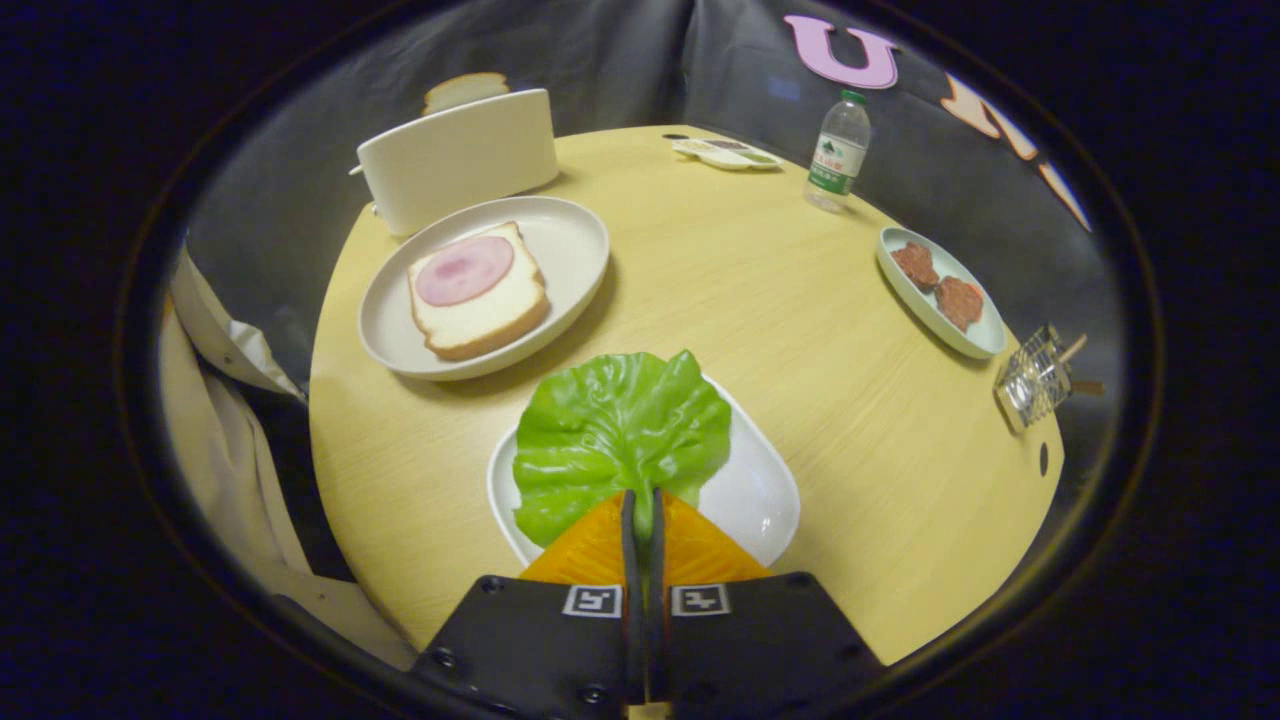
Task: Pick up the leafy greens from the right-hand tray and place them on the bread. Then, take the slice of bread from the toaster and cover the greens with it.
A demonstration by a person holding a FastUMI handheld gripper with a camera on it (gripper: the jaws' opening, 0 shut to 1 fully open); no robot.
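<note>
Staged recording booth w/ a mock kitchen setup, not a real home: black cloth wall (620,60) right behind a round wood counter (760,300), toaster (460,155), plates of food (looks fake), water bottle (838,150).

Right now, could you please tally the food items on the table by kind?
Bread slices: 2 (plate, toaster)
Ham slice: 1
Lettuce leaf, nipped by the tool: 1
Brown patties: 2
Total: 6
</note>
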